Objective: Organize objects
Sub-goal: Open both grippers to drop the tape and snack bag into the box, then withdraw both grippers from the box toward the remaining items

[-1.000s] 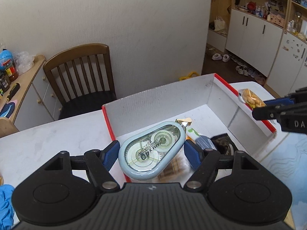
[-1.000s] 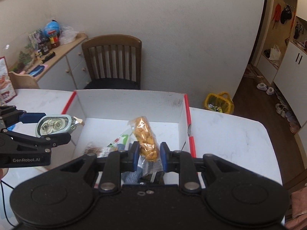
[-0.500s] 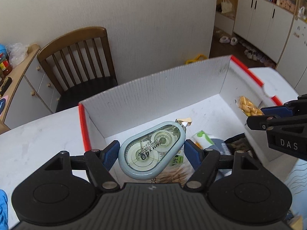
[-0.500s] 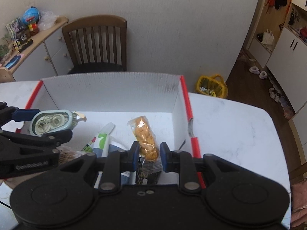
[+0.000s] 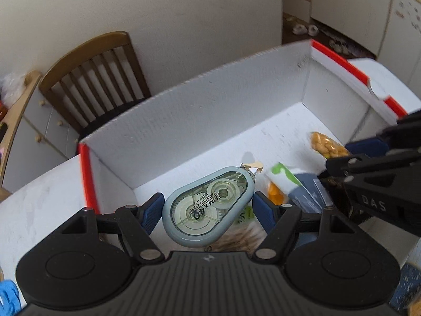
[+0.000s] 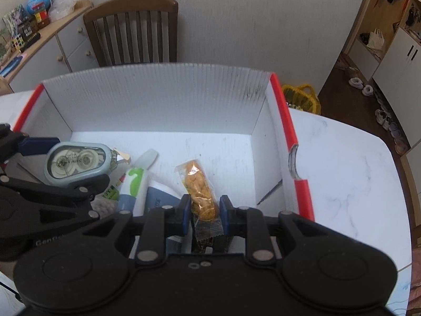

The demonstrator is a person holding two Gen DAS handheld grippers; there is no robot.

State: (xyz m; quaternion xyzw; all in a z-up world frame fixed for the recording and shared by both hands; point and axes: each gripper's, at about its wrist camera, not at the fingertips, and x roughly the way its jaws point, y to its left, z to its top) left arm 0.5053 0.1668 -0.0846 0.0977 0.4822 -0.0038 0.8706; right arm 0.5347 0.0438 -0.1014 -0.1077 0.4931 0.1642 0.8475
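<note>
My left gripper (image 5: 208,206) is shut on a grey-blue correction tape dispenser (image 5: 208,206) and holds it above the left part of a white box with red edges (image 5: 210,105). The dispenser also shows in the right wrist view (image 6: 79,162). My right gripper (image 6: 204,210) is shut on a clear packet of orange snacks (image 6: 200,187) and holds it above the right part of the box (image 6: 163,100). The packet also shows in the left wrist view (image 5: 325,146).
On the box floor lie a green and white tube (image 6: 135,181), a grey-blue packet (image 6: 160,200) and other small items. A wooden chair (image 6: 134,31) stands behind the box. A sideboard with clutter (image 6: 31,36) is at the left. The box sits on a white marble table (image 6: 342,158).
Both grippers have moved forward and down over the box with their objects still held. The box now fills more of both views.
</note>
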